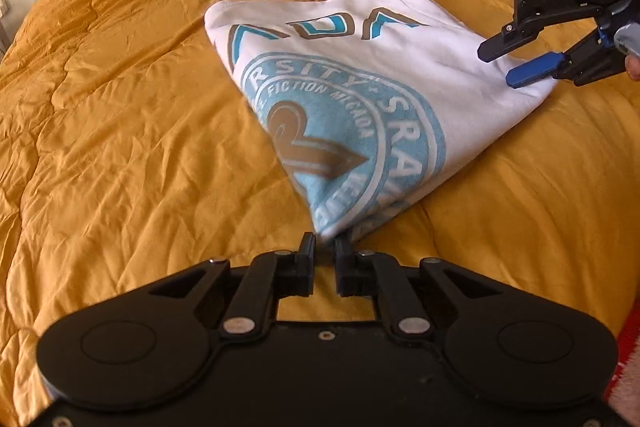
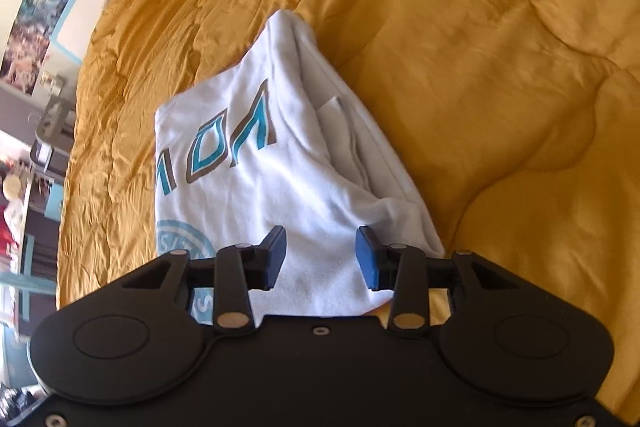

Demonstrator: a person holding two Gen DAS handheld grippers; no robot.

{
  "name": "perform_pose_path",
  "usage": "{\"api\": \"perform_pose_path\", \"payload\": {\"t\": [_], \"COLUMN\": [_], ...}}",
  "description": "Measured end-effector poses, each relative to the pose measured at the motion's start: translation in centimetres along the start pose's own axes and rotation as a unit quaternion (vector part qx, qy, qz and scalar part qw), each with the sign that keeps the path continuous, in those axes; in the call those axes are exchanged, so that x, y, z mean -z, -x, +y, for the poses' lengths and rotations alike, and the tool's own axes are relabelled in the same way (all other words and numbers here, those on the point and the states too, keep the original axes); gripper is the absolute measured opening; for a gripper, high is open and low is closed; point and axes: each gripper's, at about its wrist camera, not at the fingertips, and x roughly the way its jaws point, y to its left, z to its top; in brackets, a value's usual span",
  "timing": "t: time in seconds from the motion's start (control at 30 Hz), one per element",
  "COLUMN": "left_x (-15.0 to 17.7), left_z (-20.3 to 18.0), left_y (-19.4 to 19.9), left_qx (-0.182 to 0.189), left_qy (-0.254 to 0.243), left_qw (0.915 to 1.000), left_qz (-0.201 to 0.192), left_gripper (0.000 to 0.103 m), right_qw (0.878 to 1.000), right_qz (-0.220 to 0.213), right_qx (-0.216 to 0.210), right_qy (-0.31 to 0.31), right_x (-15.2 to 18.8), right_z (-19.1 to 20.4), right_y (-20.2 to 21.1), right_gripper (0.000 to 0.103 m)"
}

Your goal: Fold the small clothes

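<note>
Your left gripper (image 1: 325, 242) is almost closed and pinches one corner of the white shirt (image 1: 360, 99). The shirt is folded, with a blue round print and blue and brown letters on top. It lies on the yellow blanket (image 1: 120, 147), in front of your fingers. Your right gripper (image 2: 321, 251) is part open, one finger on each side of another shirt corner, not squeezing it.

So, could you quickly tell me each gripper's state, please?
Left gripper: shut on the white printed cotton T-shirt.
Right gripper: open, jaws straddling its edge.
</note>
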Motion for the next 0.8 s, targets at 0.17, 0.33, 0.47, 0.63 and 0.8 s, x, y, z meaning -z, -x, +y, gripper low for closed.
{"api": "perform_pose_path", "payload": {"t": [0.17,0.33,0.47,0.63,0.8], "left_x": [-0.7,-3.3,-2.7,-0.5,-0.7], "left_z": [1.1,1.9,2.5,3.0,2.7], "left_y": [4.3,4.2,0.3,-2.4,-2.5], "left_qx": [-0.007,0.07,0.106,0.11,0.111], "left_qy": [0.035,0.074,0.126,0.143,0.145], "left_qw": [0.9975,0.9858,0.9817,0.9806,0.9801], "left_qz": [-0.061,-0.133,-0.096,-0.077,-0.077], "left_gripper": [0.017,0.031,0.031,0.034,0.035], "right_qw": [0.999,0.988,0.979,0.985,0.985], "right_qz": [-0.045,-0.133,-0.148,-0.093,-0.09], "right_qx": [-0.016,-0.039,-0.013,-0.009,-0.03], "right_qy": [-0.003,0.06,0.139,0.142,0.145], "right_x": [-0.5,-5.2,-10.0,-13.0,-13.0], "right_z": [0.4,3.3,4.5,3.4,3.7], "right_y": [1.9,2.0,-2.5,-8.0,-8.9], "right_gripper": [0.043,0.053,0.057,0.031,0.013]}}
